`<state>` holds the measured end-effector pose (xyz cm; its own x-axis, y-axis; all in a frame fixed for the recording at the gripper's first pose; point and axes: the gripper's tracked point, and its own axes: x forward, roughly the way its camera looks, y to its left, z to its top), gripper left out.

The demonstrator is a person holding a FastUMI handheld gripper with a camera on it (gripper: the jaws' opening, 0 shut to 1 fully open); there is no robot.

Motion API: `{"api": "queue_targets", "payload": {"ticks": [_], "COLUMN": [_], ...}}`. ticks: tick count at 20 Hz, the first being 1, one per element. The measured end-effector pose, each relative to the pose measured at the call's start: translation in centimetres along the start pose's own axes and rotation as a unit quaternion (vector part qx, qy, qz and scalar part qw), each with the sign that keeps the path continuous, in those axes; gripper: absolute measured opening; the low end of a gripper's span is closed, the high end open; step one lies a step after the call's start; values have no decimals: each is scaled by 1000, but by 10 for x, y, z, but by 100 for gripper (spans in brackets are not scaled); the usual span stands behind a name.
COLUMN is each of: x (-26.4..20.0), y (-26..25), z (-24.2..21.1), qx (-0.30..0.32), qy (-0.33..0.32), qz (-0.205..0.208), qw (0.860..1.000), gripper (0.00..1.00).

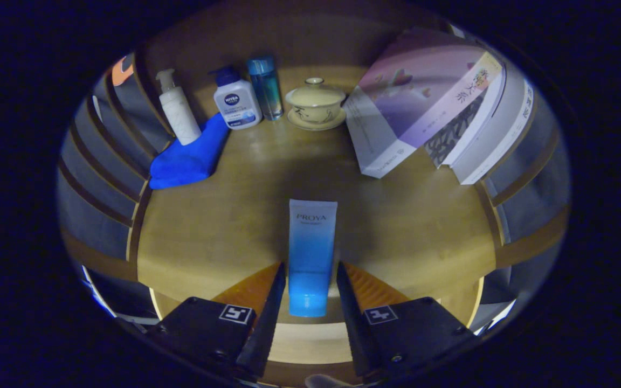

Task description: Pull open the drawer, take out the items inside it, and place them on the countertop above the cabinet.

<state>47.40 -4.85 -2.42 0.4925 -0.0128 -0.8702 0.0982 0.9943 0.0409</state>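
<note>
Right now the gripper (pixel 310 280) is over the wooden countertop (pixel 397 226) with a blue-and-white tube (pixel 311 253) standing between its fingers, cap end toward the camera and crimped end pointing away. Both fingers sit tight against the tube's lower sides, so it reads as a firm two-sided grasp rather than a loose hover, though whether the tube already rests on the wood or hangs just above it is hard to tell. It is held lengthwise along the fingers, which should let it go down flat with nothing to knock over. And look where it is headed: the open middle of the countertop, well apart from the row at the back, where a white pump bottle (pixel 177 110), a squat white bottle with a blue cap (pixel 236 99), a slim blue bottle (pixel 265 86) and a lidded cup on its saucer (pixel 316 102) stand in line. A folded blue cloth (pixel 189 156) lies beside the pump bottle, and leaning books (pixel 429 102) crowd the other side. By my reckoning this is the set-down step for one drawer item.
</note>
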Motion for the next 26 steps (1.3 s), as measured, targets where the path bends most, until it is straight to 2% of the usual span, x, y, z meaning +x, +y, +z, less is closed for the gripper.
{"api": "queue_targets", "payload": {"ticks": [7, 12, 13, 17, 21, 23, 25, 26], "x": [-50, -91, -99, -136, -176, -194, -208, -214], "y": [14, 22, 28, 40, 40, 40, 41, 39], "z": [-2, -27, -34, -71, -83, -99, -116, -126], "qx": [-10, -37, -38, -50, -39, -35, -39, -47], "qy": [-86, -157, -173, -229, -320, -352, -377, -388], "qz": [36, 44, 55, 80, 90, 99, 107, 106], "qw": [996, 986, 983, 969, 942, 930, 919, 914], "gripper": [61, 75, 78, 77, 77, 81, 100, 100]}}
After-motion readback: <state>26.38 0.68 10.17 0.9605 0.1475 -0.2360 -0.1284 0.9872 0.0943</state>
